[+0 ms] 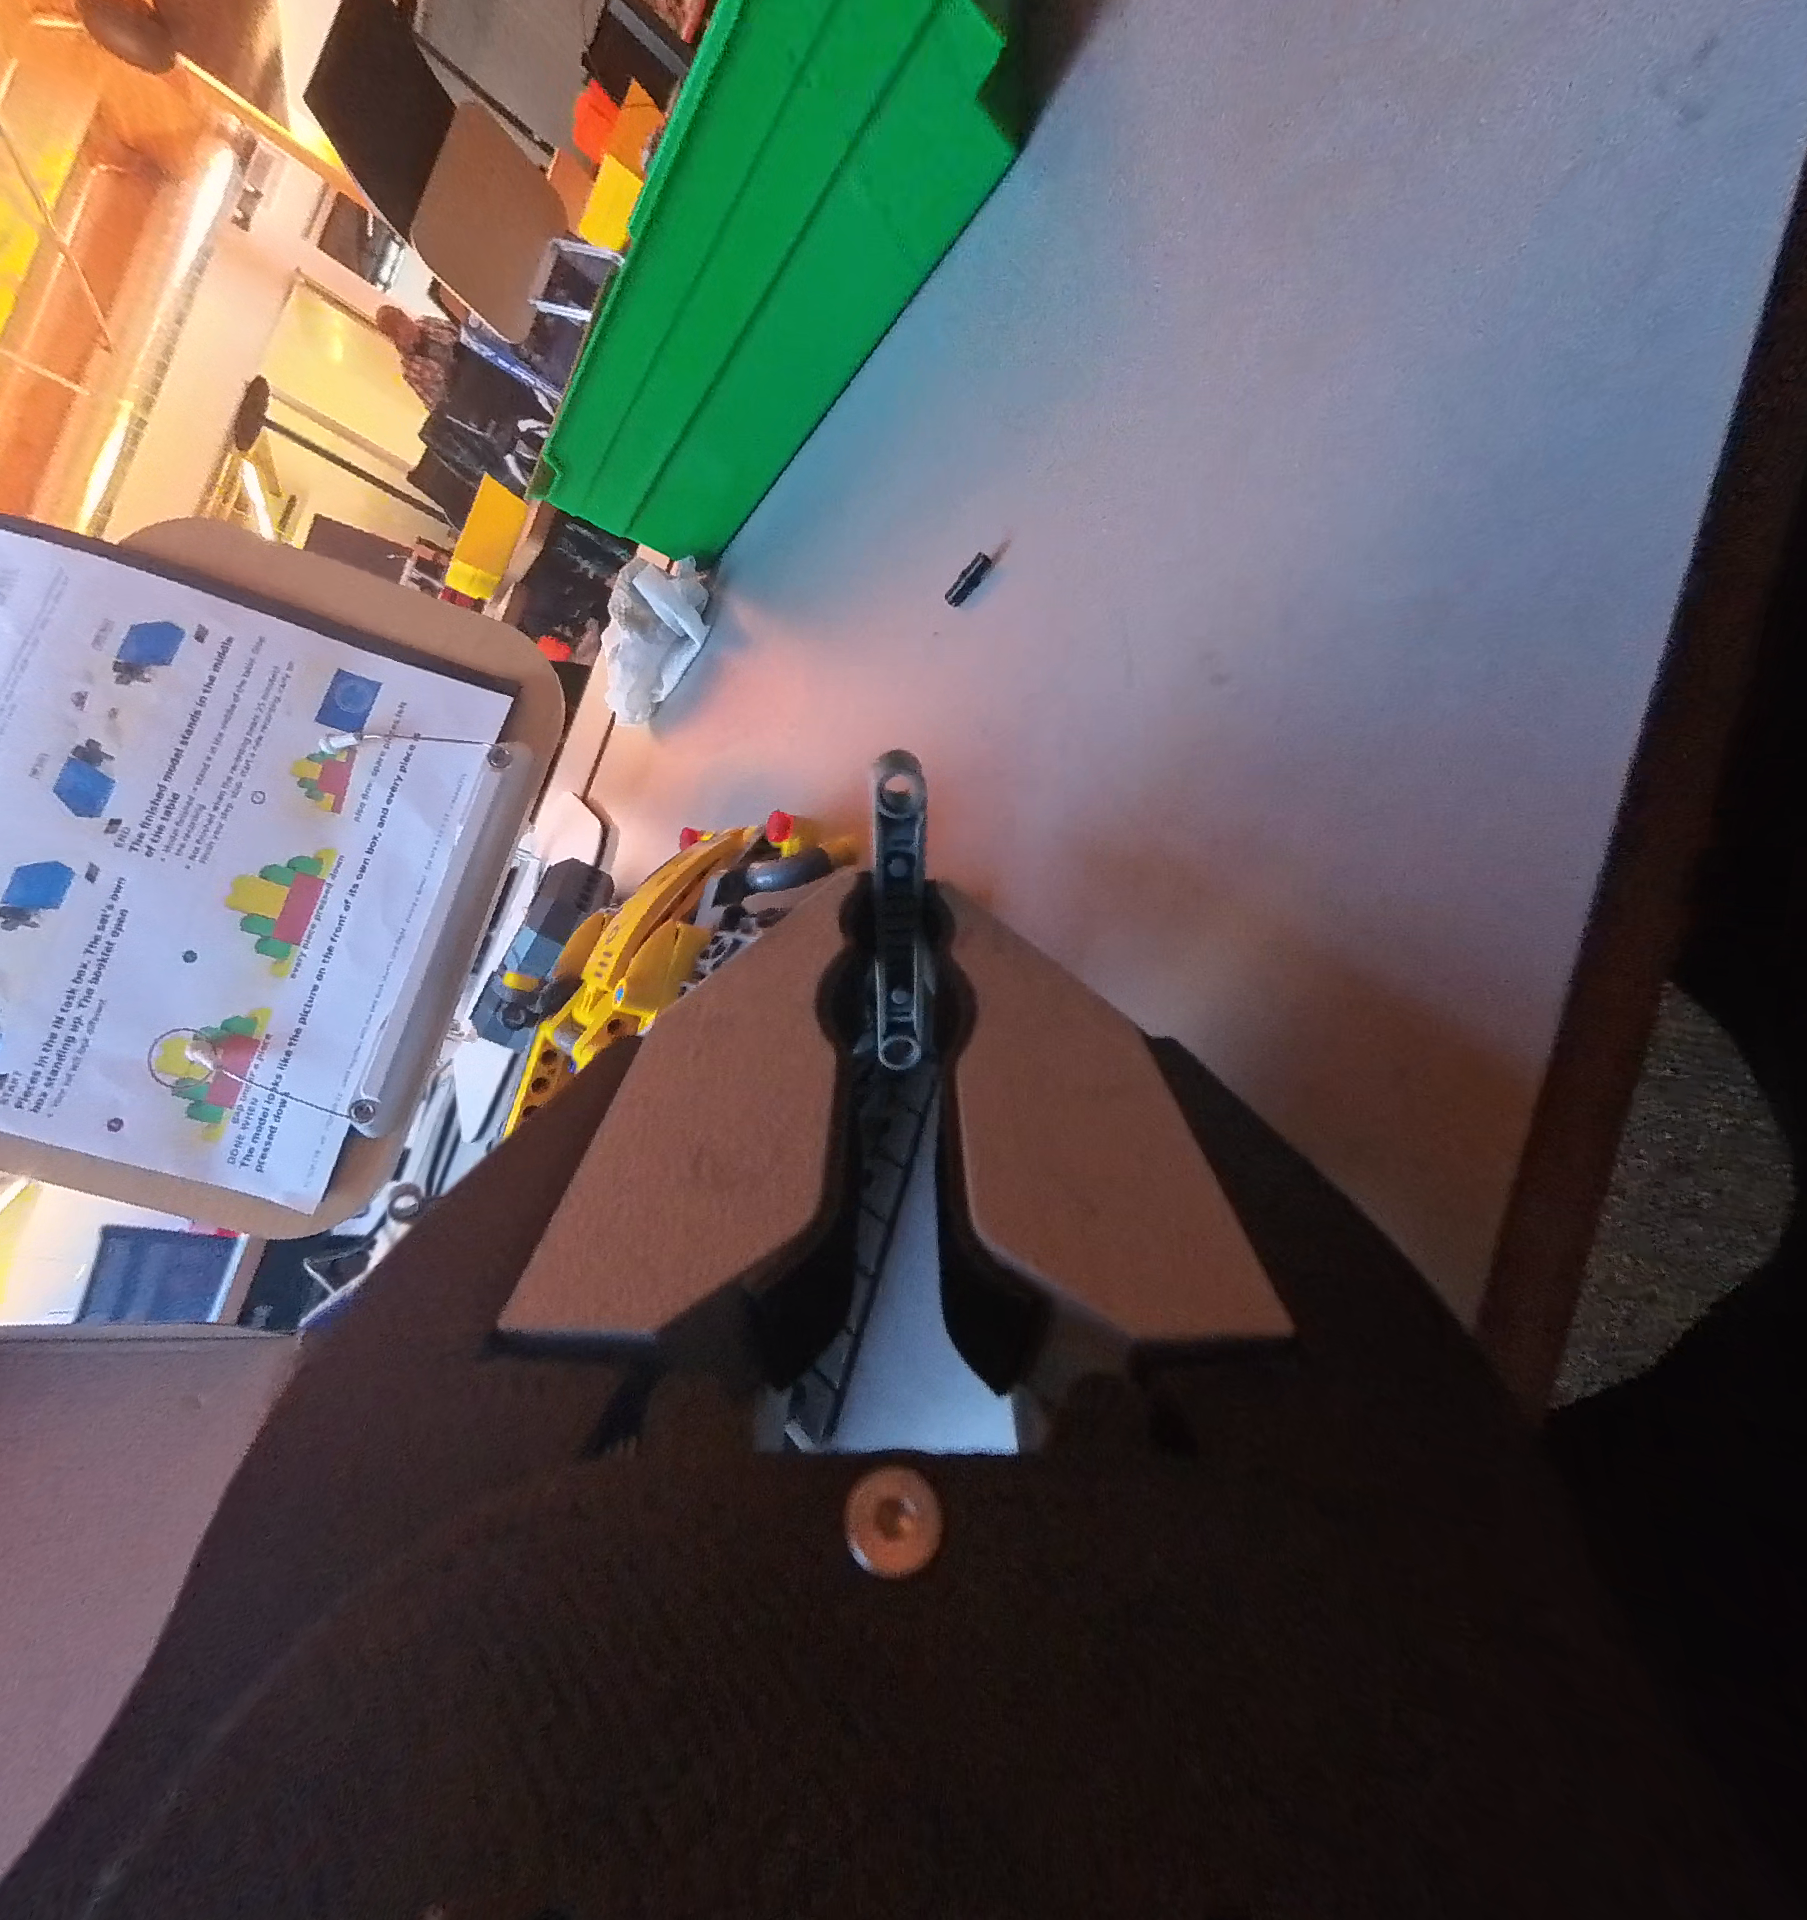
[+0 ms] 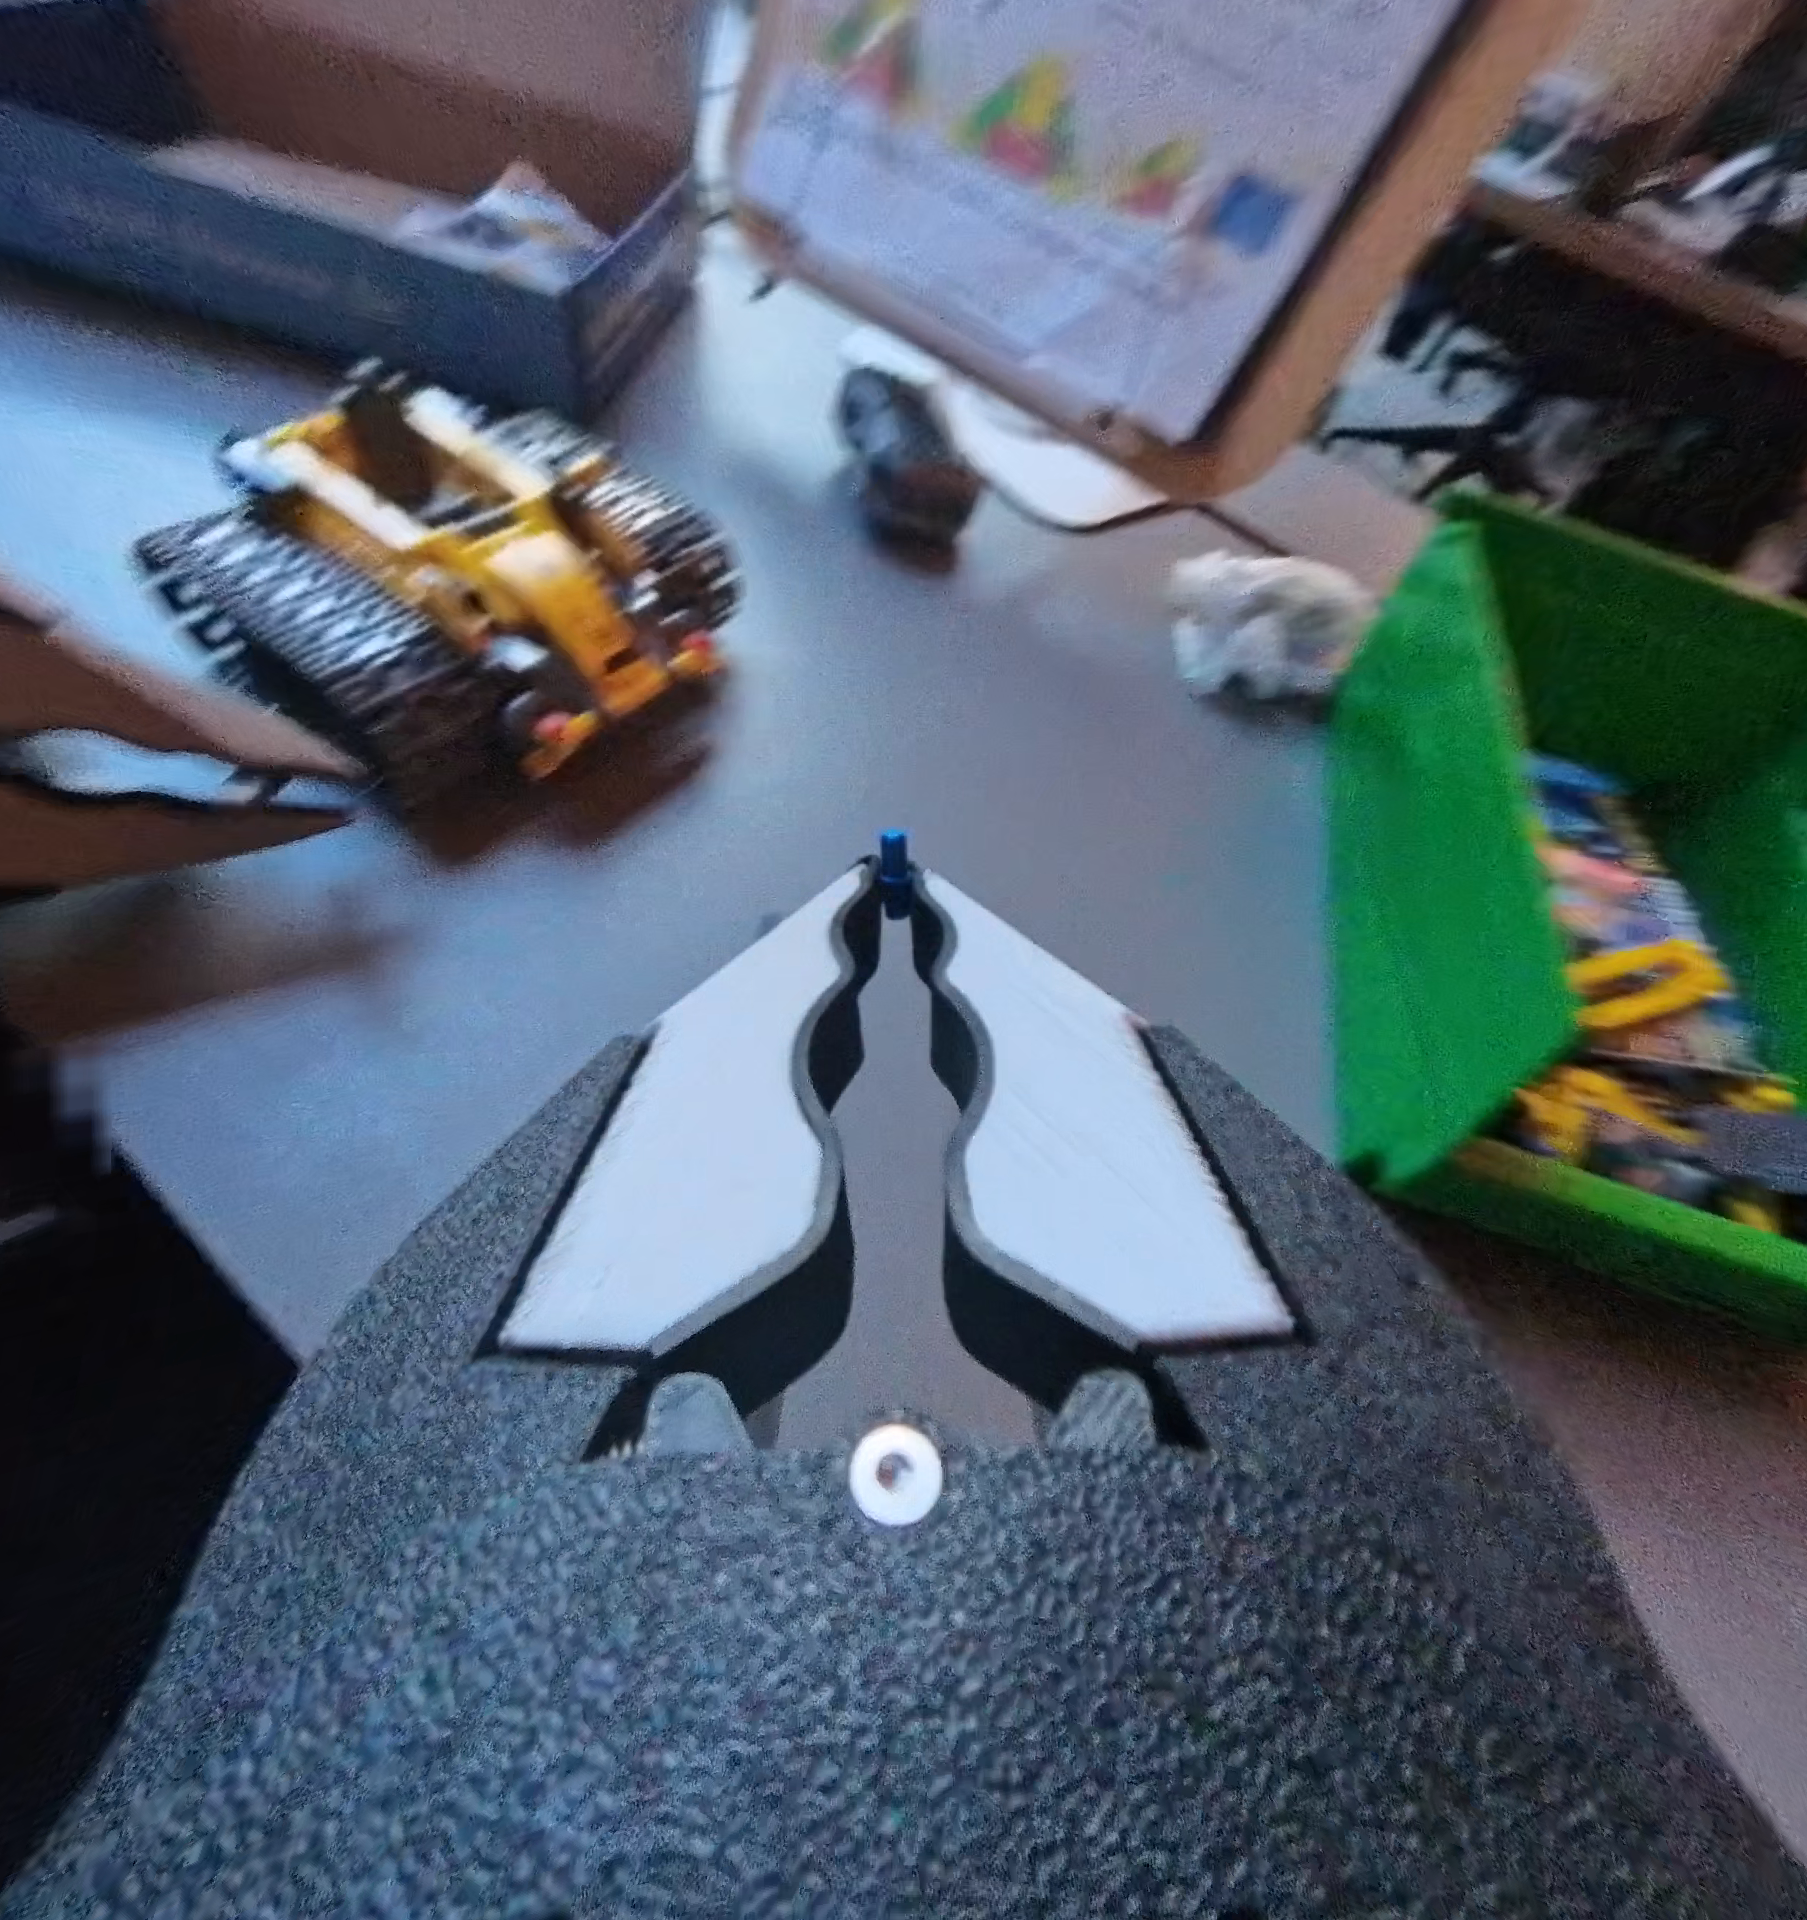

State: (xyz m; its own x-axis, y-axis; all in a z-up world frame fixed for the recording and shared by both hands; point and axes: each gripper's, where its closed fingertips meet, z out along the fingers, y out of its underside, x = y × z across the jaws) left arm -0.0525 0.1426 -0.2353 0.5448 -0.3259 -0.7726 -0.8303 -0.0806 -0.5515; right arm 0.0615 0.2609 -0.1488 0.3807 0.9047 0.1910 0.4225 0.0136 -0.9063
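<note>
My left gripper (image 1: 897,896) is shut on a grey toy beam with holes (image 1: 897,831), which sticks out past its tips above the table (image 1: 1294,520). A yellow tracked toy vehicle (image 1: 650,945) lies just behind and left of it, partly hidden by the left finger. My right gripper (image 2: 894,894) is shut on a small blue pin (image 2: 894,854) held at its very tips, above the table (image 2: 982,748). The same yellow tracked vehicle (image 2: 442,582) stands ahead and to the left in the right wrist view, blurred.
A green bin (image 1: 774,270) stands on the table; in the right wrist view the green bin (image 2: 1450,883) holds several loose toy parts. A small black pin (image 1: 970,578) lies loose. A crumpled clear bag (image 1: 655,634), an instruction board (image 1: 203,862) and a dark box (image 2: 359,281) are nearby.
</note>
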